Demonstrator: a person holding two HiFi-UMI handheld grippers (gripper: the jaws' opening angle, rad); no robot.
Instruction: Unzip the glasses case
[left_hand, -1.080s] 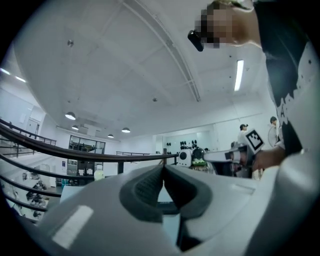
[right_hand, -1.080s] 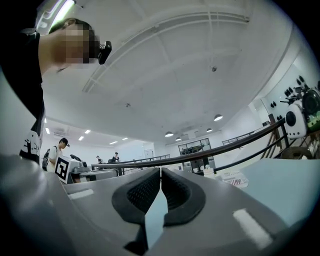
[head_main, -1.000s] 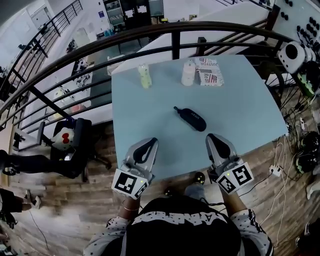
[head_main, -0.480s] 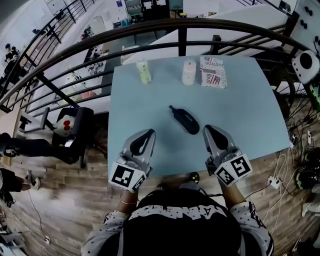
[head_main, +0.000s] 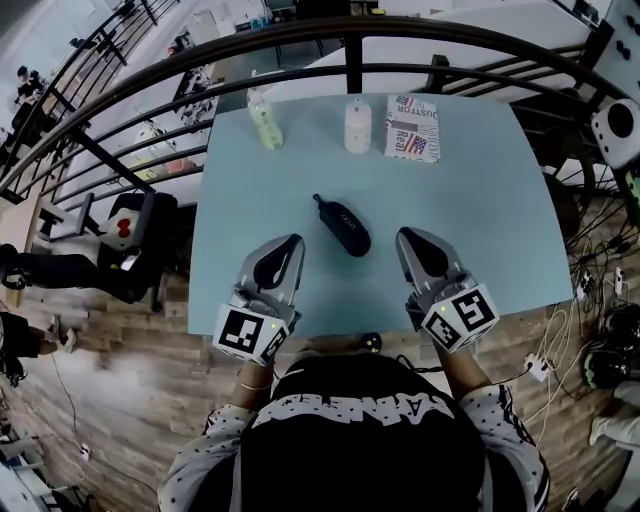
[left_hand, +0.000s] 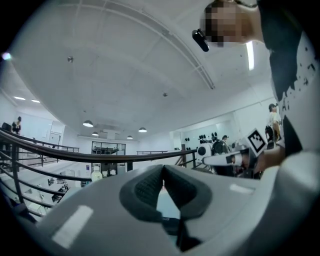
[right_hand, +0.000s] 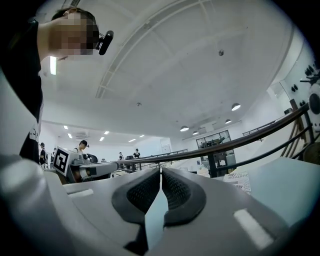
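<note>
Pale blue table (head_main: 480, 230) fills the head view, set against a dark curved railing (head_main: 300, 45) with a floor below. The glasses case (head_main: 342, 226), dark and zipped shut, lies on the table a little ahead of both grippers and between them, touching neither. The left gripper (head_main: 290, 242) is just to the case's left and the right gripper (head_main: 405, 238) is just to its right, both pointing level across the table. Well beyond their tips stand a pale green bottle (head_main: 264, 125), a white bottle (head_main: 357, 125) and a printed box (head_main: 412, 128).

From here the likely trouble is the loose case on a smooth top. If one gripper tugs the zip while the other does not pin the body, the whole case should slide instead of opening. The pull looks small, so it is easy to miss, and jaws arriving clenched would only shove the case away.

Along the left gripper's jaws in its own view, the ribbed pads (left_hand: 147, 187) meet at the tips with nothing between them. The gripper is clenched and empty.

Looking along the right gripper's jaws, the pads (right_hand: 176, 189) also touch at the tips. It too is clenched on nothing, with bare table ahead and the box off to its right.
</note>
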